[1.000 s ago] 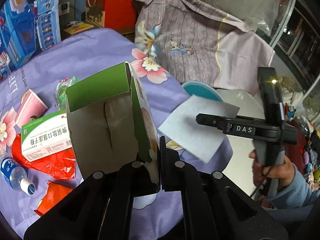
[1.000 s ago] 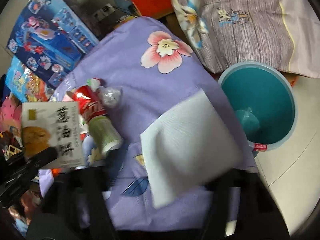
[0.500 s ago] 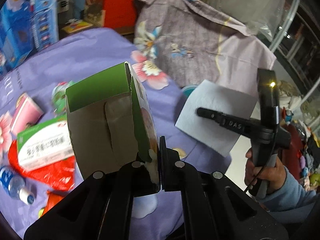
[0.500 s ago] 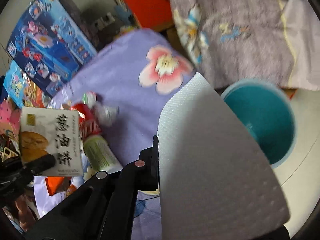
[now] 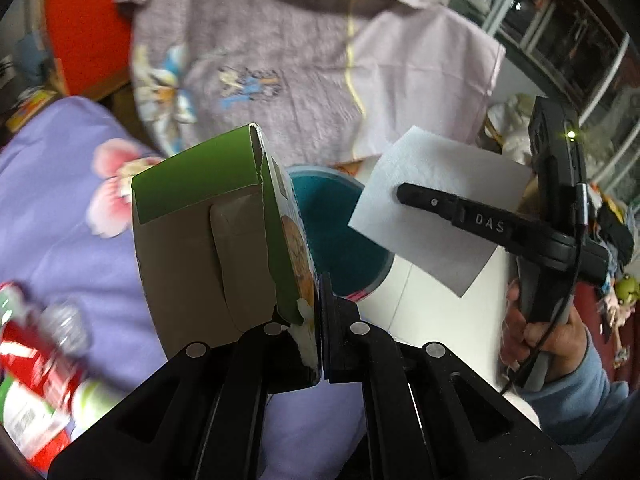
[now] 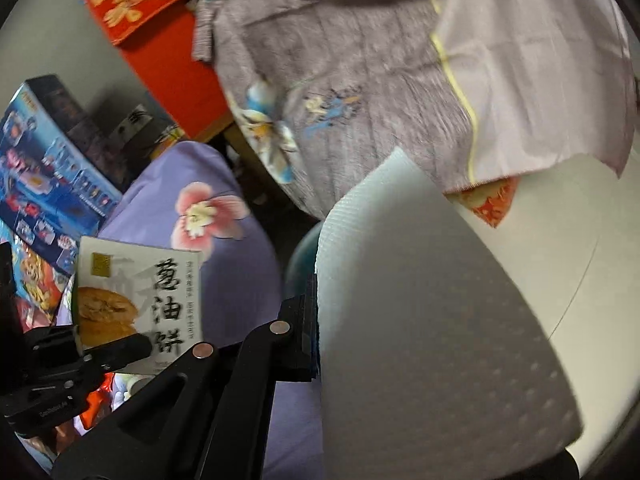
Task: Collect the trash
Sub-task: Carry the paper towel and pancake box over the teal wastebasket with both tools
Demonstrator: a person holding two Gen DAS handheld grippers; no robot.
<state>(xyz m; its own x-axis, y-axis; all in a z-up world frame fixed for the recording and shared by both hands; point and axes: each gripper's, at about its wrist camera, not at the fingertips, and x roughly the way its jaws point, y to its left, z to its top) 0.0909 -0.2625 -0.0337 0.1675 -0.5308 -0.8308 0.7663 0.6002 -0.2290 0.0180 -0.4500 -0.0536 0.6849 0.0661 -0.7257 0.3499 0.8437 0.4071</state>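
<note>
In the left wrist view, the left gripper (image 5: 318, 320) is clamped on the lower edge of an opened green carton (image 5: 224, 232), which stands up ahead of its fingers and hides much of the scene. Compared with a second ago, the teal bin (image 5: 340, 232) has come into sight directly beyond the carton's right edge, where before the purple bedspread (image 5: 52, 184) and scattered litter filled that space; the red wrappers and bottle (image 5: 44, 364) now sit blurred to the lower left. Further right, the right gripper (image 5: 404, 192) pinches a white paper sheet (image 5: 436, 204), lifted clear of the bedspread and hanging at the bin's far-right rim. In the right wrist view, that sheet (image 6: 432, 320) fills the frame just ahead of the closed fingers, covering nearly all of the bin, of which only a sliver of rim (image 6: 300, 248) shows to its left; a second ago the bin lay open to view. The carton (image 6: 140, 296) hangs off to the left. Both pieces look close to release over the bin.
</note>
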